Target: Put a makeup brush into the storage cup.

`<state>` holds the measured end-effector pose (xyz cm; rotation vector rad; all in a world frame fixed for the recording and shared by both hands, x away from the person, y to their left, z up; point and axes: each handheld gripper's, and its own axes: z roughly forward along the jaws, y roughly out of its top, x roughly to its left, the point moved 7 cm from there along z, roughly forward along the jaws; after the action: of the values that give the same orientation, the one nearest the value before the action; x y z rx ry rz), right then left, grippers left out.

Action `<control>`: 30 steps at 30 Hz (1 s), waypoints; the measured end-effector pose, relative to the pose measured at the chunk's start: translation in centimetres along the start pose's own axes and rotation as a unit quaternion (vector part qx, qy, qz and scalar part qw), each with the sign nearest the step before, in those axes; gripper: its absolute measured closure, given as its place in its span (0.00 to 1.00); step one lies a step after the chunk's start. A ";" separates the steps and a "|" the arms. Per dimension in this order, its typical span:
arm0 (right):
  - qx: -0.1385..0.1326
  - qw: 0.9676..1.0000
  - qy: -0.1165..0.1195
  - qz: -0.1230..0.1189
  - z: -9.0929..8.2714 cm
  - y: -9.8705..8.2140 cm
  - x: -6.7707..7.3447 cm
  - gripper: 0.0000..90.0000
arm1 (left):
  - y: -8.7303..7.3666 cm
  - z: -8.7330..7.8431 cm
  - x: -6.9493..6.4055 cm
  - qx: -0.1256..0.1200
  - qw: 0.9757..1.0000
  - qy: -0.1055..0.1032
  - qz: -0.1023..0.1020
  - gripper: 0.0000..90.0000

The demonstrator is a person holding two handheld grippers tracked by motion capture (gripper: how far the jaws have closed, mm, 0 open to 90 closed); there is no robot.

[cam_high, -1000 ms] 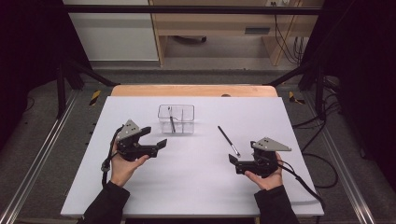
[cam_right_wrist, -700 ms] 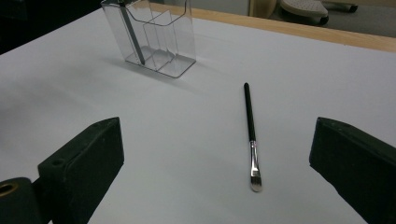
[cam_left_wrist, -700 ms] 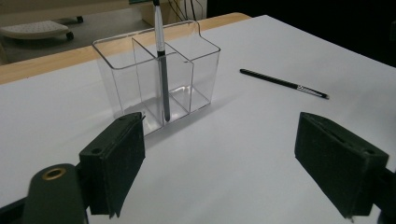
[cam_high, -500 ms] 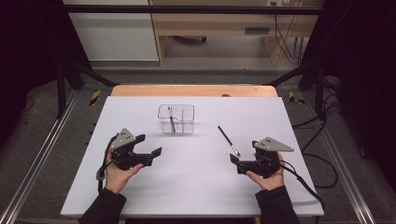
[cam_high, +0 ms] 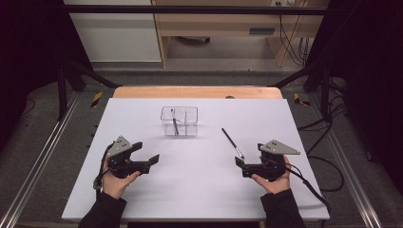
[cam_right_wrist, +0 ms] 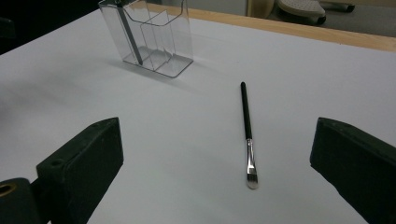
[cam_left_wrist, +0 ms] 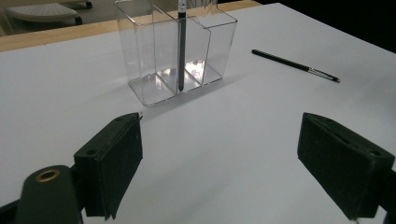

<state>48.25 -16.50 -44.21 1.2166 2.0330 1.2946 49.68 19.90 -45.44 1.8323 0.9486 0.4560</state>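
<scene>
A clear plastic organizer point(cam_high: 179, 121) with compartments stands on the white table point(cam_high: 199, 190), back of centre. One dark pen-like stick point(cam_high: 175, 124) stands upright inside it. A black-handled brush point(cam_high: 232, 142) with a silver ferrule lies loose on the table to its right. My left gripper point(cam_high: 146, 153) is open at the near left, holding nothing, and faces the organizer point(cam_left_wrist: 177, 51) and its stick point(cam_left_wrist: 181, 46). My right gripper point(cam_high: 247, 156) is open at the near right. The brush point(cam_right_wrist: 246, 126) lies just ahead of its jaws, bristles toward me, untouched.
The table's wooden far edge point(cam_high: 197, 91) borders a floor with a wooden desk point(cam_high: 218, 23) beyond. Cables point(cam_high: 328, 161) trail off the right side. Metal frame rails point(cam_high: 38, 161) run along both sides. Bare white surface lies between the two grippers.
My left gripper has drawn back toward the near edge and slightly left, away from the organizer. The right gripper and the brush have stayed put.
</scene>
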 end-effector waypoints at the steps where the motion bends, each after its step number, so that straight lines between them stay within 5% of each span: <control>1: 0.000 1.000 -0.001 0.000 0.0 0.0 0.0 0.04 | -0.1 -0.1 0.0 -0.001 1.000 0.001 0.000 0.15; 23: 0.005 1.000 -0.007 0.000 0.3 0.4 -0.2 0.05 | -1.0 -0.1 0.1 0.012 1.000 0.008 0.000 0.15; 30: 0.030 0.999 -0.007 -0.009 1.6 0.2 -0.1 0.05 | -1.2 0.0 0.0 0.014 1.000 0.009 0.001 0.15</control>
<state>49.57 -15.76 -44.78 1.2263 2.0810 1.2210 49.21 20.17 -46.49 1.8586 0.9691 0.4627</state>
